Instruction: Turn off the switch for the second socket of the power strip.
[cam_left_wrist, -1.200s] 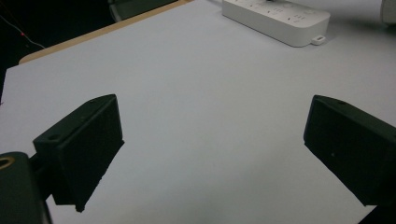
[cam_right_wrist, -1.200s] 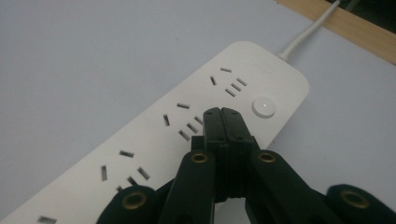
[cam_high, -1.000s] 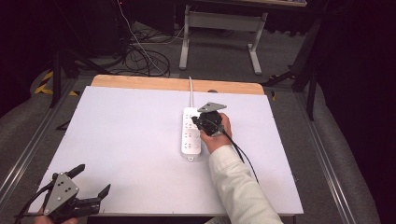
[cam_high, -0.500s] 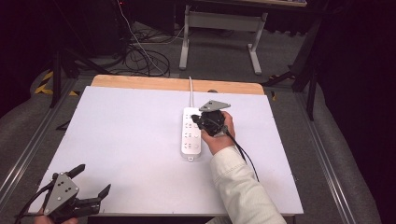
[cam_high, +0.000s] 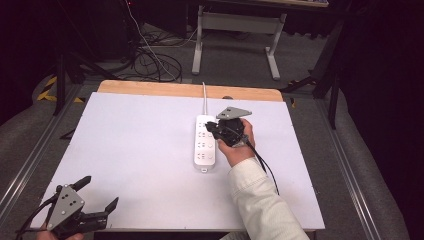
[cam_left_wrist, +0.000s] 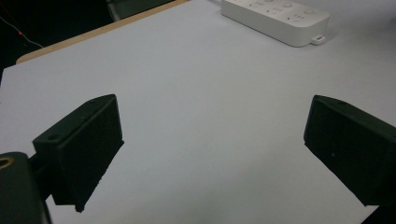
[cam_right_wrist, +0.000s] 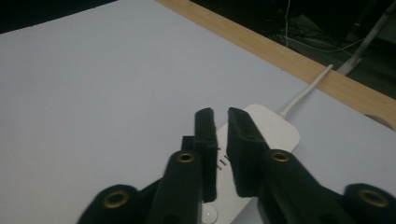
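Note:
A white power strip lies lengthwise on the white table, its cord running off the far edge. My right gripper hovers over the strip's far end, held by a hand in a pale sleeve. In the right gripper view the strip lies just below my right gripper. Its jaws have just been opening and stand a narrow gap apart with nothing between them. My left gripper rests wide open at the near left corner. In the left gripper view my left gripper spans bare table, with the strip far ahead.
A wooden strip borders the table's far edge. Beyond it on the floor stand a grey desk frame and a tangle of cables. Metal rails run along both sides of the table.
My right hand has lifted slightly above the power strip's far end. The left gripper has stayed where it was.

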